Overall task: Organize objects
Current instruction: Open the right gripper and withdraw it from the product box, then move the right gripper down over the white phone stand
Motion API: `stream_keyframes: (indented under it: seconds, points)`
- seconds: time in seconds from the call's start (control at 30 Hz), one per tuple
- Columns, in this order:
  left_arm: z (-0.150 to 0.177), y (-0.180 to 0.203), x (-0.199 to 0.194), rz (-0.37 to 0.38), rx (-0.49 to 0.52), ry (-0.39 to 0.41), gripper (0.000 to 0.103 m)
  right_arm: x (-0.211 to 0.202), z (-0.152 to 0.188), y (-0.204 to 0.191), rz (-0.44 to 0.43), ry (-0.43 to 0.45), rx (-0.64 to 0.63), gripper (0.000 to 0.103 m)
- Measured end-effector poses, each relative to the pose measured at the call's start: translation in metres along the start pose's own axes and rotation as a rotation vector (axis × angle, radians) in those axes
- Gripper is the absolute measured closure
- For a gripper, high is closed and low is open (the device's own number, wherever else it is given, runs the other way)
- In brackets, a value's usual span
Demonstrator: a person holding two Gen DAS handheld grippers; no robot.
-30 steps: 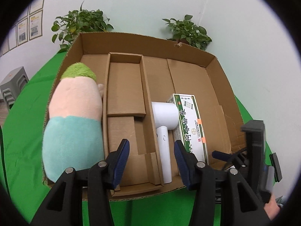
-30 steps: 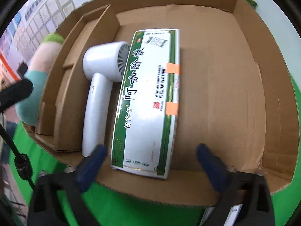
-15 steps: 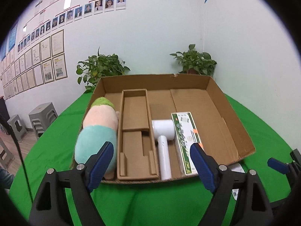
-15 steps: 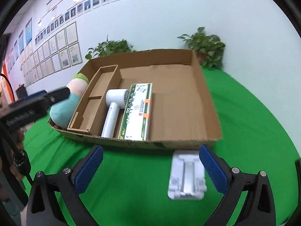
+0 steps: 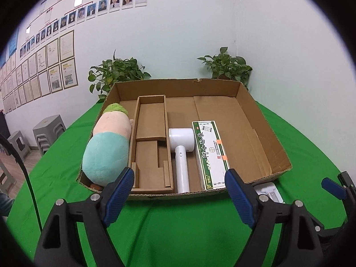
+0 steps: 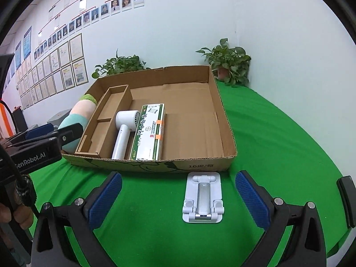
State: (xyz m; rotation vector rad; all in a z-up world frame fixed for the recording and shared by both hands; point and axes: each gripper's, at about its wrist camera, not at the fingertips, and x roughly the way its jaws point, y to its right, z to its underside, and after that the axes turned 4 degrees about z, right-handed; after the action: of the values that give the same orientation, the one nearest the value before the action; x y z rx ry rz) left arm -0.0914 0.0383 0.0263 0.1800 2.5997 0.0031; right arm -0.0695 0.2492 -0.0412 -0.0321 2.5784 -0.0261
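An open cardboard box (image 5: 264, 120) (image 6: 224, 120) sits on the green table. Inside lie a plush toy (image 5: 106, 149) (image 6: 75, 115) at the left, a white hair dryer (image 5: 181, 146) (image 6: 123, 129) and a green-and-white carton (image 5: 210, 153) (image 6: 149, 131) in the middle. A white folding phone stand (image 6: 202, 197) (image 5: 269, 191) lies on the cloth in front of the box. My left gripper (image 5: 179, 192) is open and empty before the box. My right gripper (image 6: 178, 200) is open and empty, with the stand between its fingers' line.
A cardboard divider tray (image 5: 151, 142) sits inside the box. Two potted plants (image 5: 115, 75) (image 5: 224, 66) stand behind it by the wall. Grey stools (image 5: 44, 131) stand left of the table. The table's edge curves at the right (image 6: 333, 200).
Both grippers have pulled back out of the box and up, so the whole box shows. The left gripper has opened wider. The phone stand has come into view.
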Motion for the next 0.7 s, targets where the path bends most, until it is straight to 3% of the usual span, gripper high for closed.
stream_keyframes:
  seconds: [0.7]
  points:
    - [0.012, -0.008, 0.001, -0.03, -0.027, -0.031, 0.02, 0.0, 0.012, 0.004, -0.038, -0.001, -0.055, 0.0]
